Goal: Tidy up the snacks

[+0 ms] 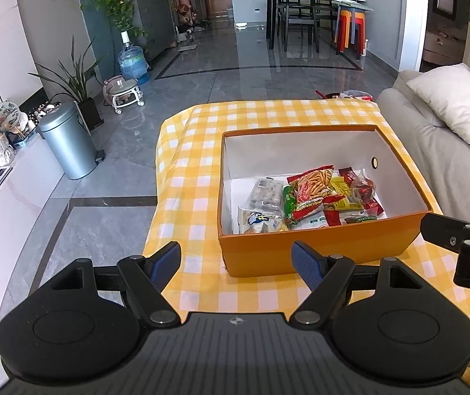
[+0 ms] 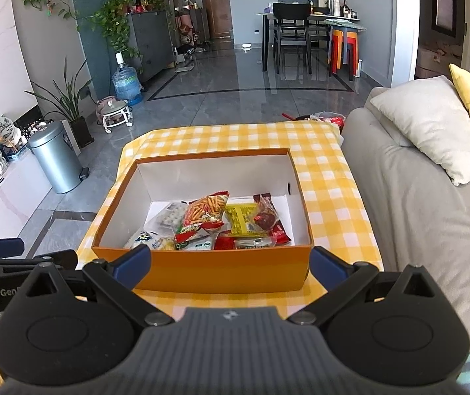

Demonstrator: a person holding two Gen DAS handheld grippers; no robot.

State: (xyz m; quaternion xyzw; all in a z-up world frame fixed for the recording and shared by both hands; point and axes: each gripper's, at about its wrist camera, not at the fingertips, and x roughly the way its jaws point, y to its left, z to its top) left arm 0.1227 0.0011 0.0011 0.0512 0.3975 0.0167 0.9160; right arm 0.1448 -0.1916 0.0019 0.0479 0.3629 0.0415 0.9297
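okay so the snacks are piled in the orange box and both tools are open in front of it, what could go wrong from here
The orange box sits near the front edge of the checked tablecloth; a push from the right tool might slide it or bunch the cloth. The red chip bag rides on top of the pile and could tip out. The left tool is close beside the right one, so they might collide.

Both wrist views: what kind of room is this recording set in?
Most likely a home living room opening onto a dining area: a grey sofa with cushions, a dining table with chairs, and houseplants by the wall.
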